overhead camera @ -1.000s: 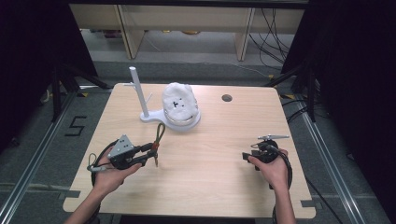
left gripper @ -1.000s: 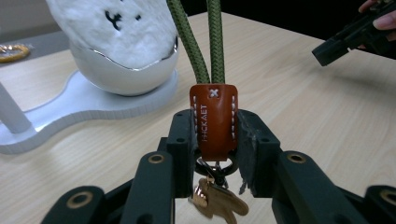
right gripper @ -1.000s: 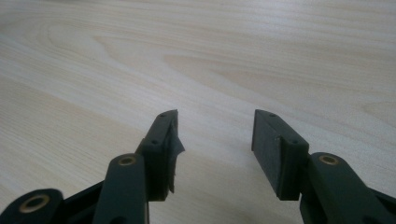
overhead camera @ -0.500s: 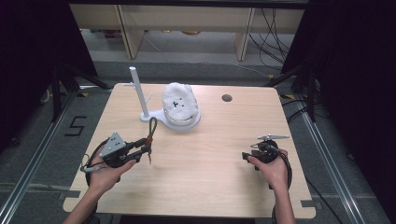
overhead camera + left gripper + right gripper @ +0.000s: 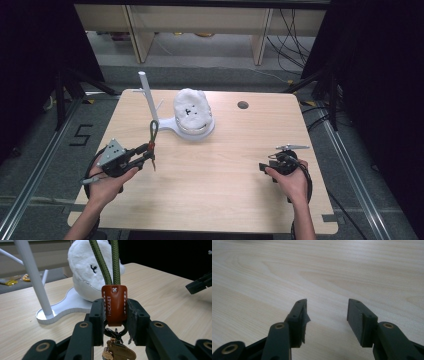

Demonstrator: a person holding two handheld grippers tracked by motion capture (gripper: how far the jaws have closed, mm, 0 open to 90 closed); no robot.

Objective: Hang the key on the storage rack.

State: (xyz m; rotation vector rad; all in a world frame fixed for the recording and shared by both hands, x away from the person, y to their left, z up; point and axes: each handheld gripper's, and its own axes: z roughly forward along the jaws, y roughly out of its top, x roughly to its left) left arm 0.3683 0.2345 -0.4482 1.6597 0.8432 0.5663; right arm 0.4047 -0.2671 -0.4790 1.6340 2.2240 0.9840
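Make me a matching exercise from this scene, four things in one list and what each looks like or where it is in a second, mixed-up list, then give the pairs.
Things:
1. left gripper
2. right gripper
3. keyring
4. plush toy

Descriptions:
A. white, sits on the white stand's base
B. jaws apart over bare table
C. brown leather tab with a green cord loop
D. jaws shut on the leather tab

Pairs: 1-D, 2-B, 3-C, 4-A

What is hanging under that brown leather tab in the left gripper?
Under the leather tab, clamped in the left gripper, hang a black clasp and brass-coloured keys. The jaws hide how many.
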